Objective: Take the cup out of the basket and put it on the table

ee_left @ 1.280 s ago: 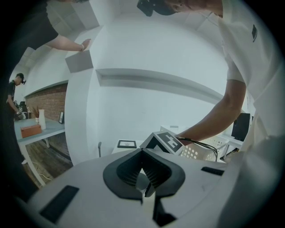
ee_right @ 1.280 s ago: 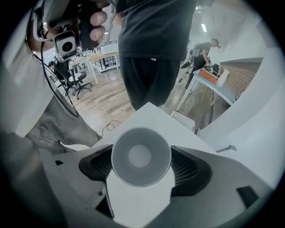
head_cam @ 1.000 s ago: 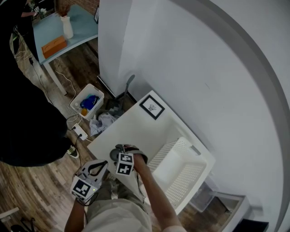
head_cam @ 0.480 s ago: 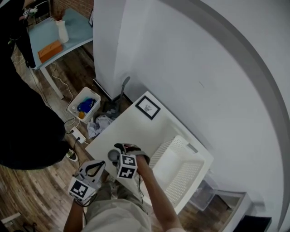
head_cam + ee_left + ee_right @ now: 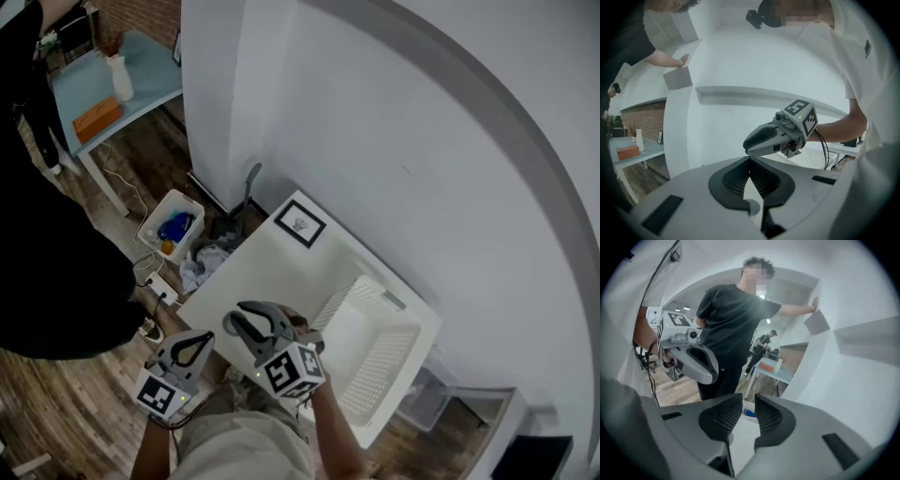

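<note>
With the basket [image 5: 389, 375] seen bare and the cup nowhere made out, judged already set on the near worktop [image 5: 272, 272], the right gripper [image 5: 748, 404] is held above it, fingers [image 5: 771, 416] just narrowed to an empty slit, while the left gripper [image 5: 750, 161] is kept closed on nothing at its left.

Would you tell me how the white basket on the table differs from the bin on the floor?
The basket sits on the table; the bin stands on the floor beside it. The basket's walls are perforated and it looks empty; the bin holds blue and orange things. The basket looks the larger. Both are white, rectangular and open-topped.
</note>
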Available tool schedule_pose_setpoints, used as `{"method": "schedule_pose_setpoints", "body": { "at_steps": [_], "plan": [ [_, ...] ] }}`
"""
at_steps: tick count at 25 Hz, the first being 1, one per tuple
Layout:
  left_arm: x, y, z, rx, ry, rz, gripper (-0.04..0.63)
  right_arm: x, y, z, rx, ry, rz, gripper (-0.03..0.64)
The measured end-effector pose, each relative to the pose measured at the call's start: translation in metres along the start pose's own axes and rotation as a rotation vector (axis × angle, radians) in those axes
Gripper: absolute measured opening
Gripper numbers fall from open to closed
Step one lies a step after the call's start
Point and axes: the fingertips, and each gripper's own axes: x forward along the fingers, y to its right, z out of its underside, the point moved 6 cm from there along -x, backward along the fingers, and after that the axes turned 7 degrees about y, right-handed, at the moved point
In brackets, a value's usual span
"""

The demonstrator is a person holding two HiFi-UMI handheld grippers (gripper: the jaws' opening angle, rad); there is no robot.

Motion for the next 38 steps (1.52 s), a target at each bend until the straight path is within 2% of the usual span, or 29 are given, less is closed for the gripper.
{"method": "schedule_pose_setpoints", "body": {
  "at_steps": [3,5,11,15,22,26,29,33,38],
  "plan": [
    [-0.002,0.001,-0.014,0.0,0.025,0.011,0.0,-0.023,0.002,-0.019,0.072,0.106,0.069,0.054],
    [-0.004,0.001,-0.022,-0.006,0.046,0.017,0.001,-0.035,0.001,-0.026,0.096,0.134,0.093,0.041],
    [-0.008,0.003,-0.034,-0.009,0.091,0.032,0.0,-0.059,-0.01,-0.021,0.207,0.249,0.161,0.011],
    [-0.009,0.003,-0.038,-0.007,0.1,0.033,0.002,-0.068,-0.008,-0.034,0.334,0.497,0.24,0.008],
    [-0.011,0.004,-0.043,0.002,0.121,0.039,0.002,-0.07,-0.016,-0.029,0.333,0.442,0.245,0.008],
    [-0.013,0.004,-0.045,-0.001,0.126,0.036,0.001,-0.071,-0.021,-0.025,0.288,0.365,0.225,0.008],
    [-0.014,0.004,-0.047,0.004,0.135,0.041,0.0,-0.071,-0.019,-0.034,0.311,0.45,0.262,0.008],
    [-0.013,0.006,-0.047,0.001,0.135,0.046,0.002,-0.074,-0.02,-0.035,0.3,0.449,0.268,0.008],
    [-0.012,0.006,-0.049,0.003,0.146,0.053,0.0,-0.075,-0.019,-0.042,0.322,0.522,0.299,0.008]
  ]
}}
